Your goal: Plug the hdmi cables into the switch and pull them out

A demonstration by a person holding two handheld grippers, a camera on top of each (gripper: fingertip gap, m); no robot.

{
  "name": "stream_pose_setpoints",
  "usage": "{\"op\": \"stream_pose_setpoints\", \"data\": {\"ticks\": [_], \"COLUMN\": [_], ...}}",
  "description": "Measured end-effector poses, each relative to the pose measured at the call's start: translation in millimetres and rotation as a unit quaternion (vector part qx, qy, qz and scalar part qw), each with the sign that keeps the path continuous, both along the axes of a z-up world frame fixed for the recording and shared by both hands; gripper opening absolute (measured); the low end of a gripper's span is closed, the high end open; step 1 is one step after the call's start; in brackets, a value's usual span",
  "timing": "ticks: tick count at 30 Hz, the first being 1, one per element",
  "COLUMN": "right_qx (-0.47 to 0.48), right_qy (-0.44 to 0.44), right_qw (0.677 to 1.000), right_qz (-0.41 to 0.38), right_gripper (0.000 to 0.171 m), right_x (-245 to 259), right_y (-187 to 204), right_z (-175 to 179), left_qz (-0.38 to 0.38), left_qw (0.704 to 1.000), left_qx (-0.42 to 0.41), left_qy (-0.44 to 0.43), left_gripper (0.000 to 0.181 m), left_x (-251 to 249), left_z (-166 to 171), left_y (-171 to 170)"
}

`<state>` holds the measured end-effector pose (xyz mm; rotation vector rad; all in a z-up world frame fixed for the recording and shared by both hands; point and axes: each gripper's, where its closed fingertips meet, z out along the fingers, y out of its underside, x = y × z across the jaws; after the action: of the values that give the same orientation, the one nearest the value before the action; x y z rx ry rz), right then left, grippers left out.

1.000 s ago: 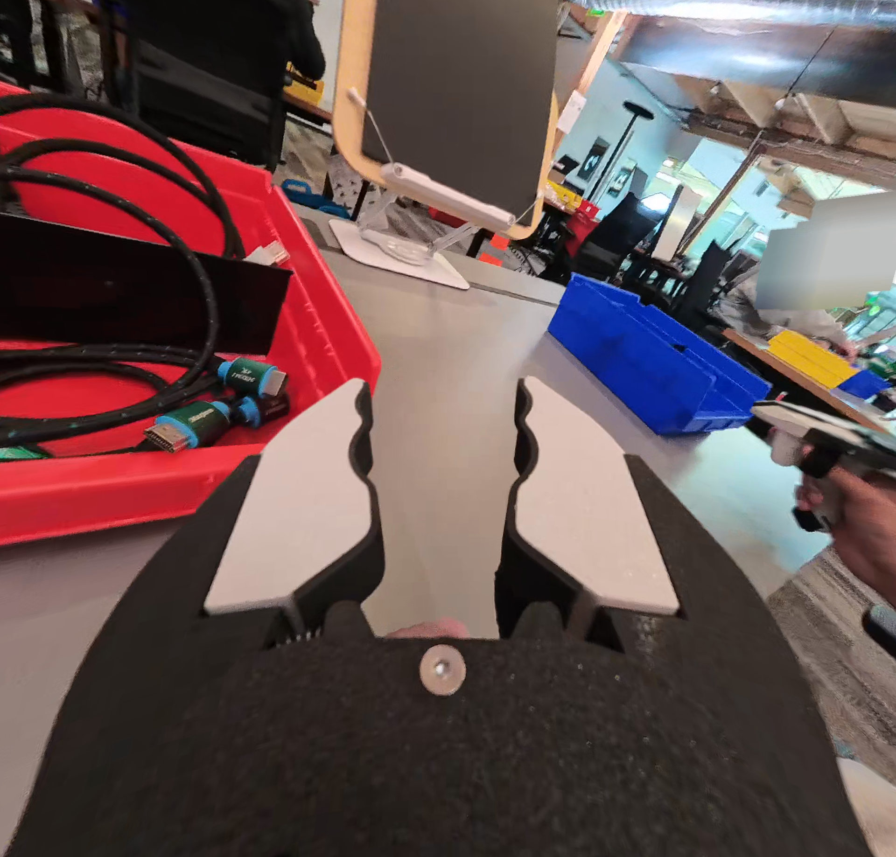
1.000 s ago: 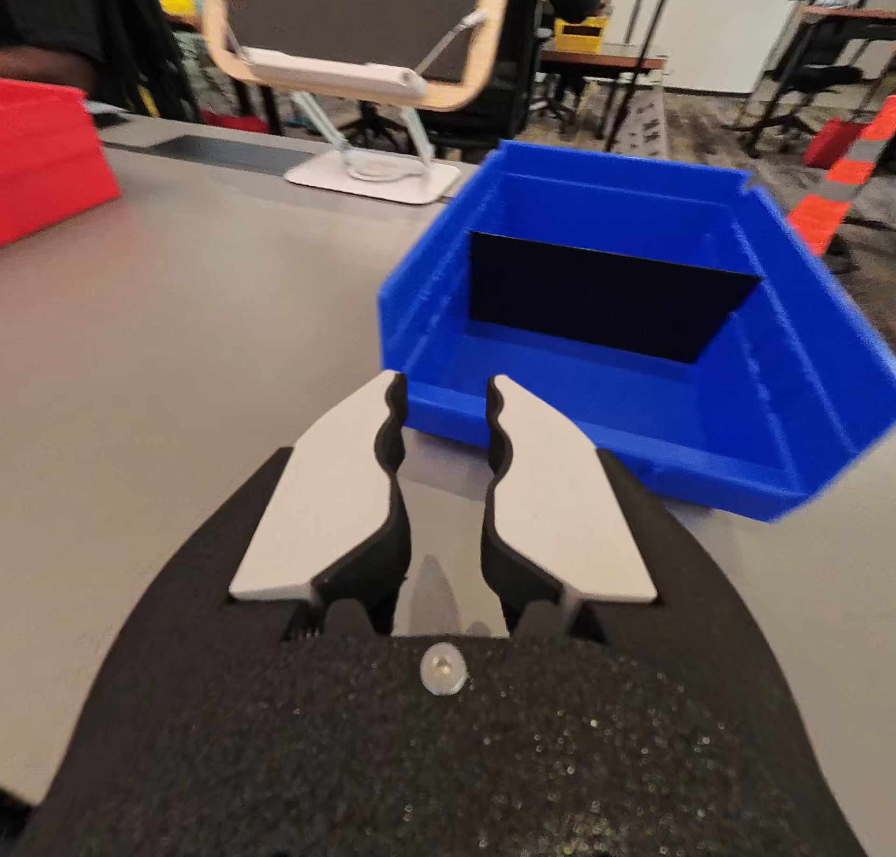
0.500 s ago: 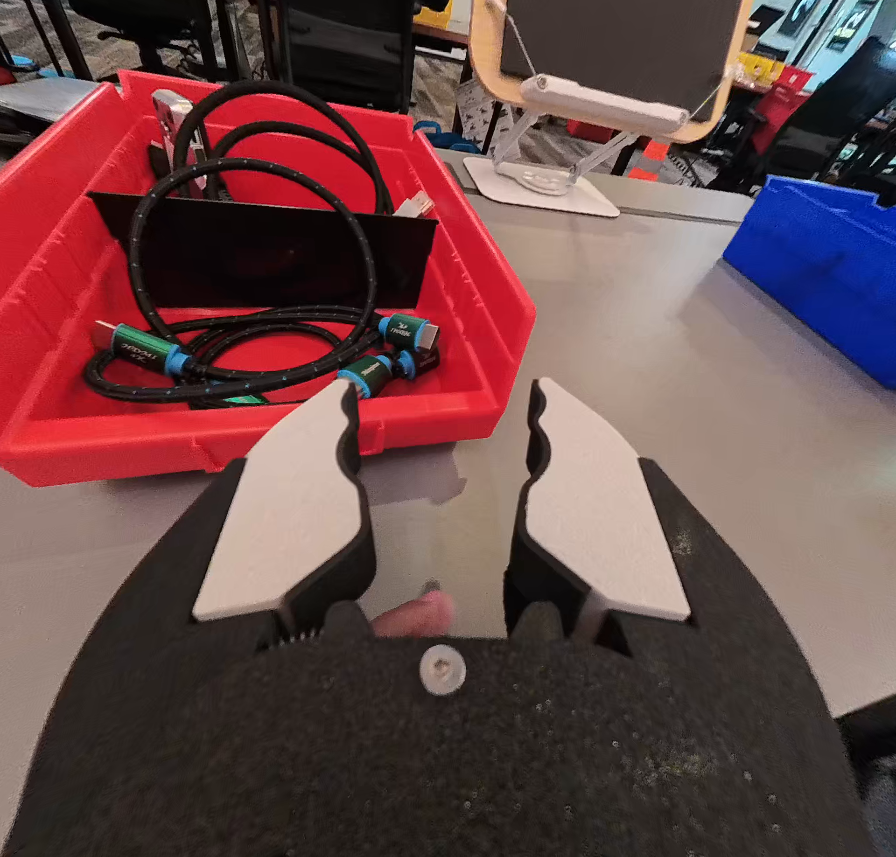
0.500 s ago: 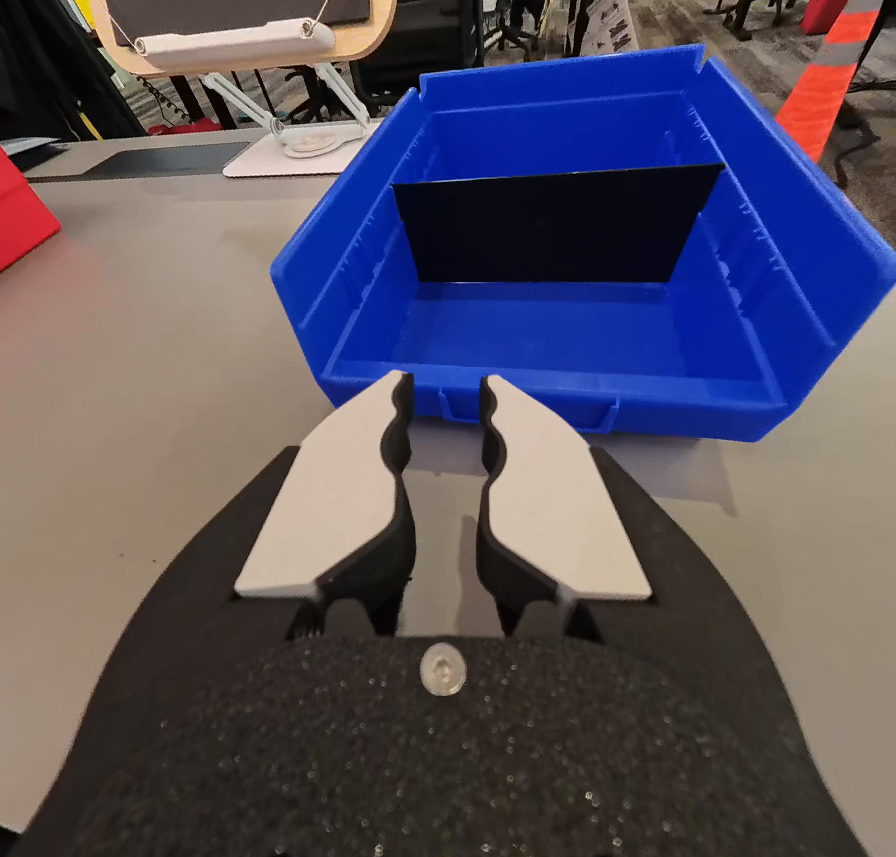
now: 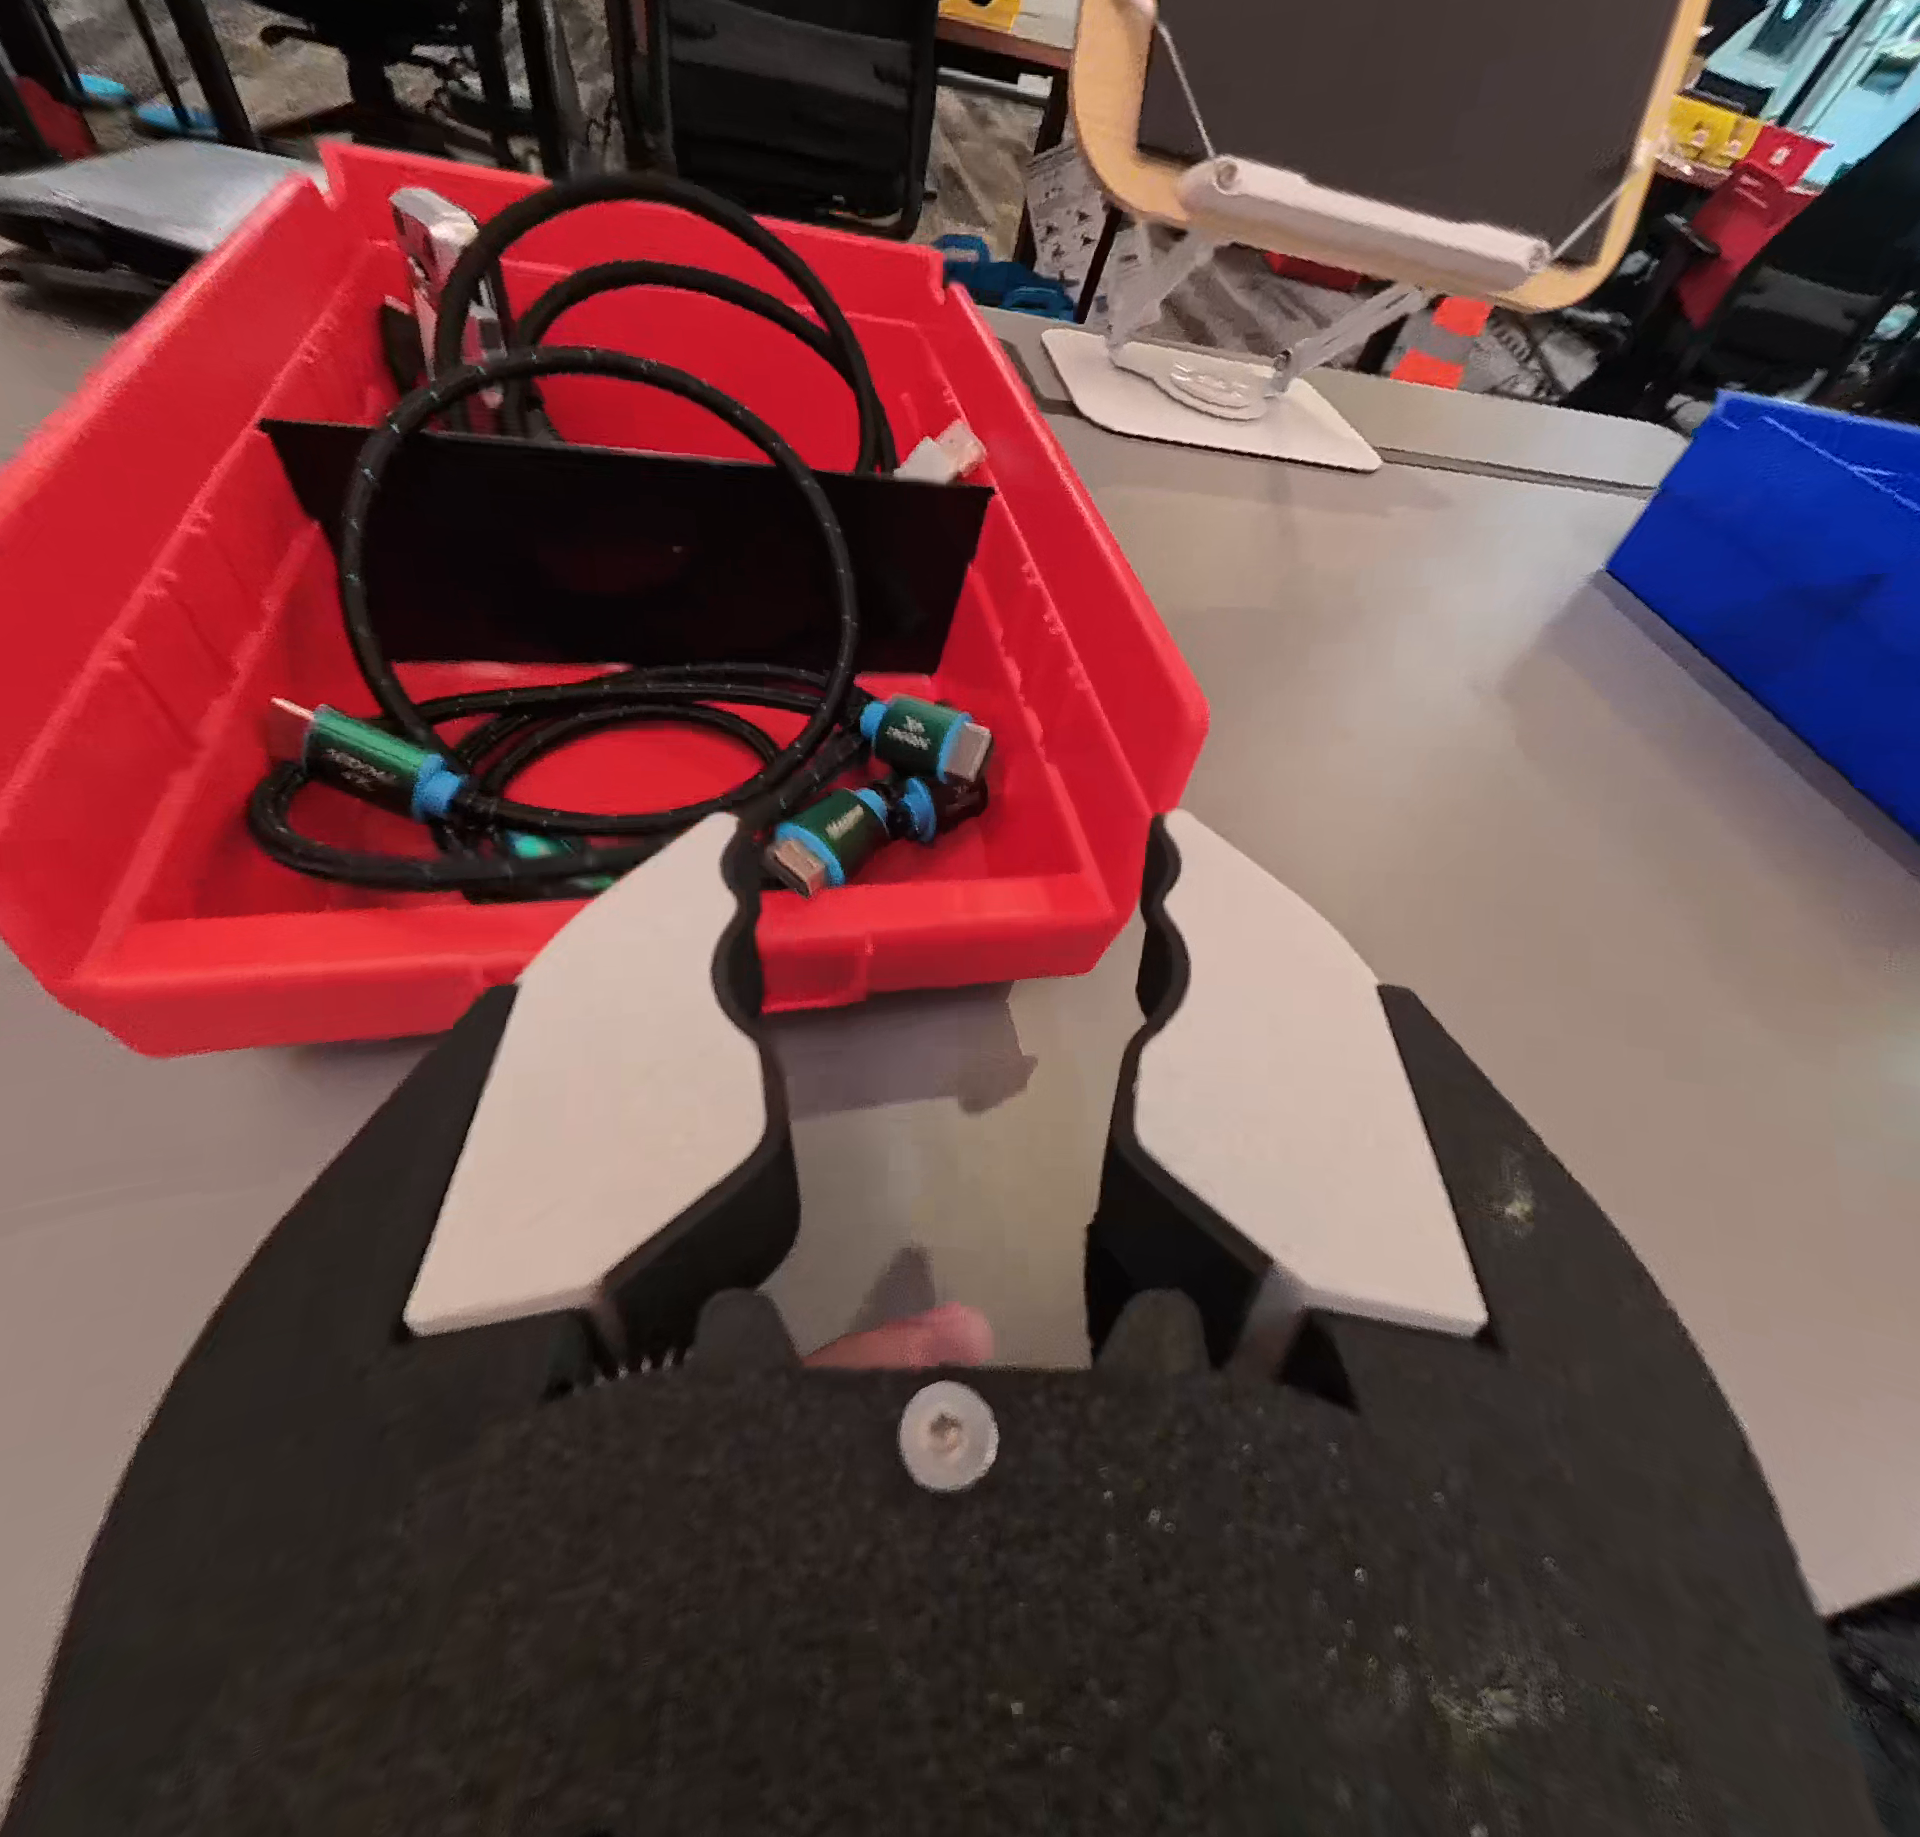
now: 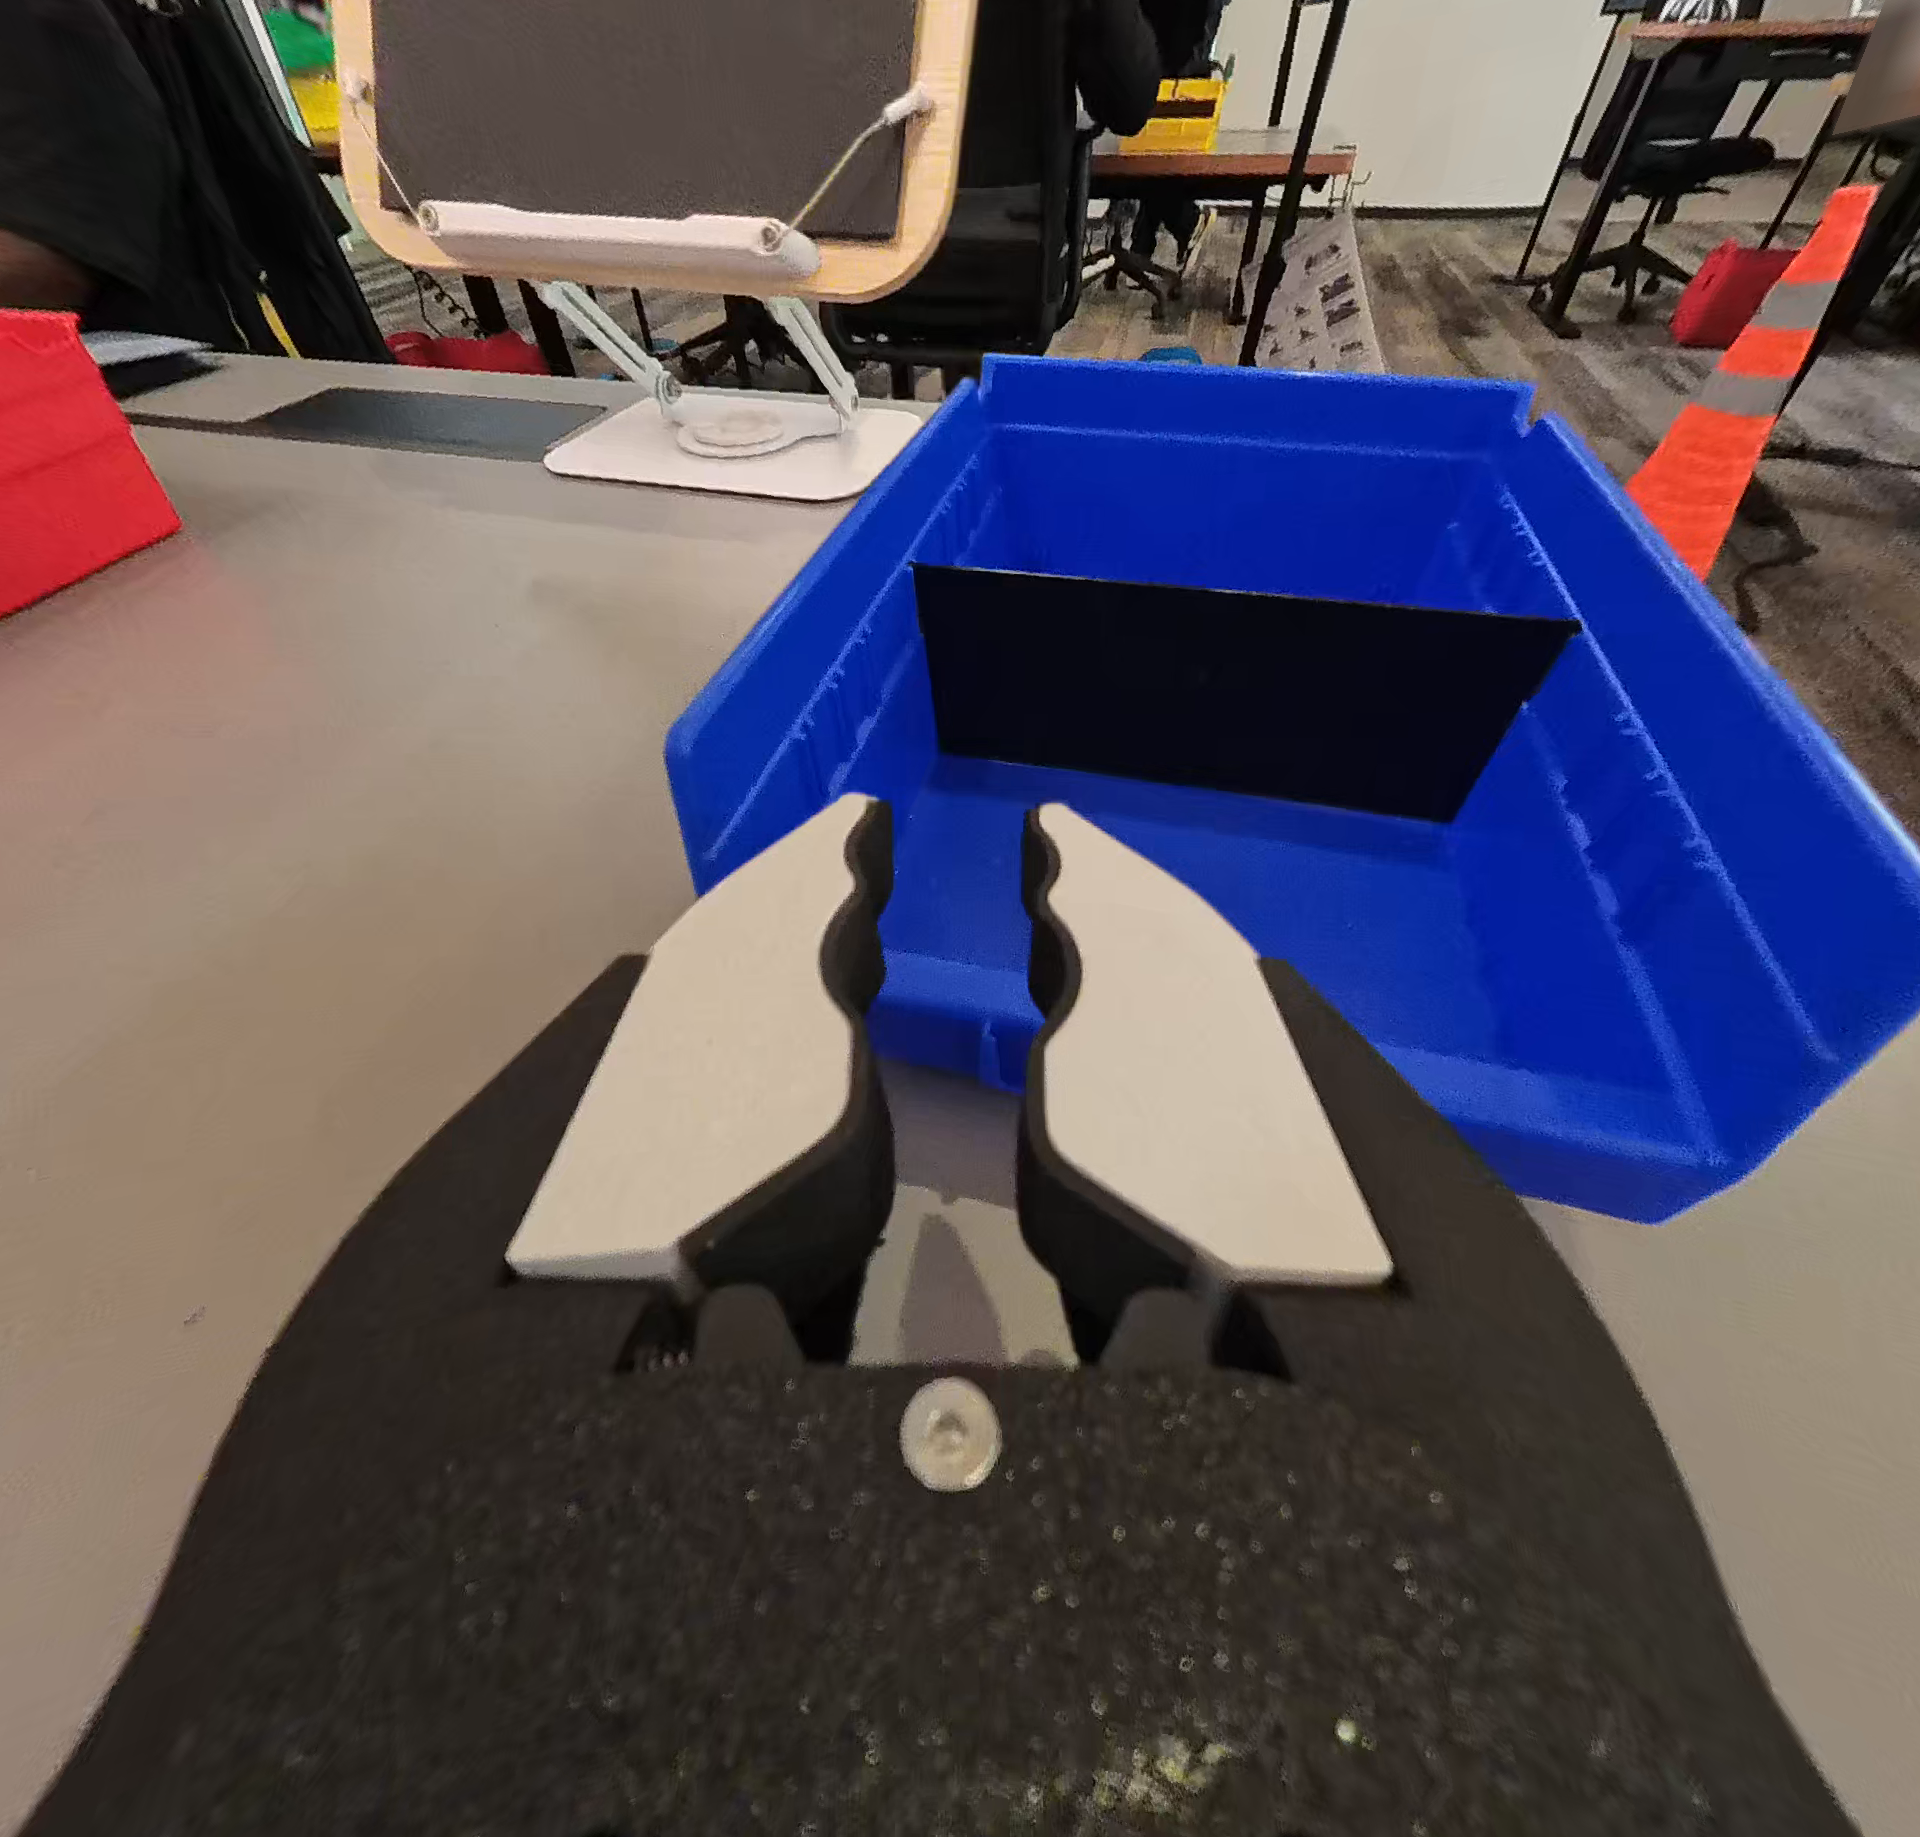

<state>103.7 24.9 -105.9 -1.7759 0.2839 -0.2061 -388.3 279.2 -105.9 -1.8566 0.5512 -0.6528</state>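
Before the red plastic bin [image 5: 623,966]: left gripper [image 5: 940,857] spread wide, empty. Right gripper [image 6: 956,831] narrowly parted, empty, facing the blue plastic bin [image 6: 1714,1091]. Risk – braided black HDMI cables [image 5: 582,790] lying looped and tangled, likely to drag neighbours out together.

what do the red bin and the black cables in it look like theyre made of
Red bin: moulded plastic by the look, glossy, with ribbed walls and a uniform colour. Black cables: a braided fabric sleeve, seemingly nylon, shown by the woven speckled texture. Their green plugs look like anodised metal, with a satin sheen, though painted plastic is possible.

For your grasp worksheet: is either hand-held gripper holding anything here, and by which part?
Nothing is held. The left hand-held gripper and right hand-held gripper are open and empty; the HDMI cables lie in the red bin.
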Motion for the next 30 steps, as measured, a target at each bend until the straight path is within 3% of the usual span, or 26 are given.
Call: {"op": "stream_pose_setpoints", "data": {"ticks": [4, 7, 11, 13, 17, 20, 25, 30], "right_qx": [-0.021, -0.021, -0.023, -0.024, -0.032, -0.032, -0.044, -0.021], "right_qy": [-0.021, -0.021, -0.031, -0.038, -0.035, -0.029, -0.027, 0.017], "right_qw": [1.0, 0.999, 0.999, 0.998, 0.998, 0.997, 0.997, 0.996], "right_qz": [0.008, 0.017, 0.033, 0.04, 0.048, 0.057, 0.063, 0.09], "right_gripper": [0.024, 0.024, 0.024, 0.024, 0.024, 0.024, 0.024, 0.024], "right_x": [-3, -6, -11, -13, -18, -23, -24, -37], "right_y": [4, 7, 8, 7, 7, 7, 8, 11], "right_z": [-6, -6, -3, -2, -6, -7, -12, -9], "left_qz": [0.039, 0.046, 0.022, 0.028, 0.085, 0.125, 0.148, 0.177], "left_qw": [0.991, 0.975, 0.948, 0.934, 0.882, 0.843, 0.826, 0.824], "left_qx": [-0.057, -0.143, -0.241, -0.294, -0.372, -0.376, -0.389, -0.423], "left_qy": [0.115, 0.165, 0.208, 0.201, 0.277, 0.363, 0.379, 0.332], "left_gripper": [0.062, 0.037, 0.058, 0.057, 0.055, 0.055, 0.054, 0.035], "left_x": [-5, 1, 19, 32, 34, 21, 19, 13], "left_z": [18, 37, 60, 63, 35, 17, 3, -12], "left_y": [54, 104, 178, 212, 257, 272, 275, 275]}}
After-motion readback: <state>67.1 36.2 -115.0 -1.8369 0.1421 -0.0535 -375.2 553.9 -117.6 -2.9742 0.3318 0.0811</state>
